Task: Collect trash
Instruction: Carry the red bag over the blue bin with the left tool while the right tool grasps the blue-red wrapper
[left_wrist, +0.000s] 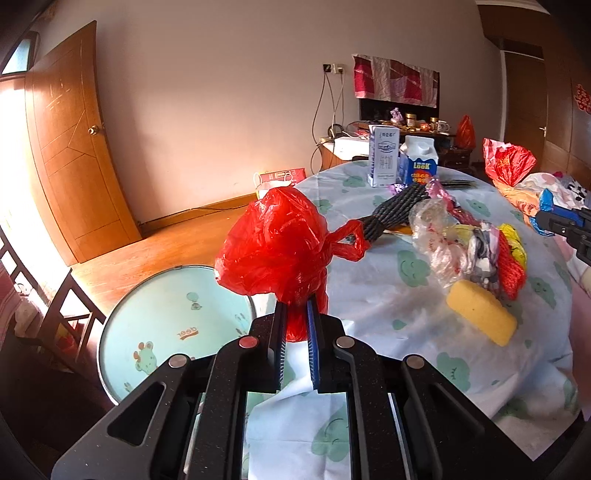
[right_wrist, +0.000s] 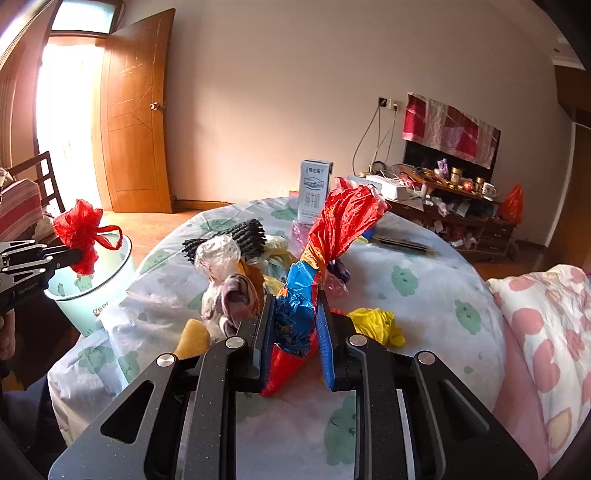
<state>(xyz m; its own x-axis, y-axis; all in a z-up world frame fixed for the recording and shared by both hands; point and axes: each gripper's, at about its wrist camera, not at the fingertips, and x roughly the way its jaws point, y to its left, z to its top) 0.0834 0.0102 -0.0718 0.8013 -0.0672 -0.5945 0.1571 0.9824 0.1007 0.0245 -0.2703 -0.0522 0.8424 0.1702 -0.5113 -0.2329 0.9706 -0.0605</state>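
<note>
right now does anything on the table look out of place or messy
Yes: crumpled wrappers and plastic bags are heaped mid-table around a yellow sponge and a black rope bundle. Two cartons stand upright, nothing visibly spilled.

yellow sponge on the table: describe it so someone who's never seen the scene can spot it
On the round table with the pale cloud-print cloth, find the trash heap in the middle. The yellow sponge lies at the heap's near edge. It is the only solid rounded block there; the yellow bag nearby is crumpled plastic.
</note>
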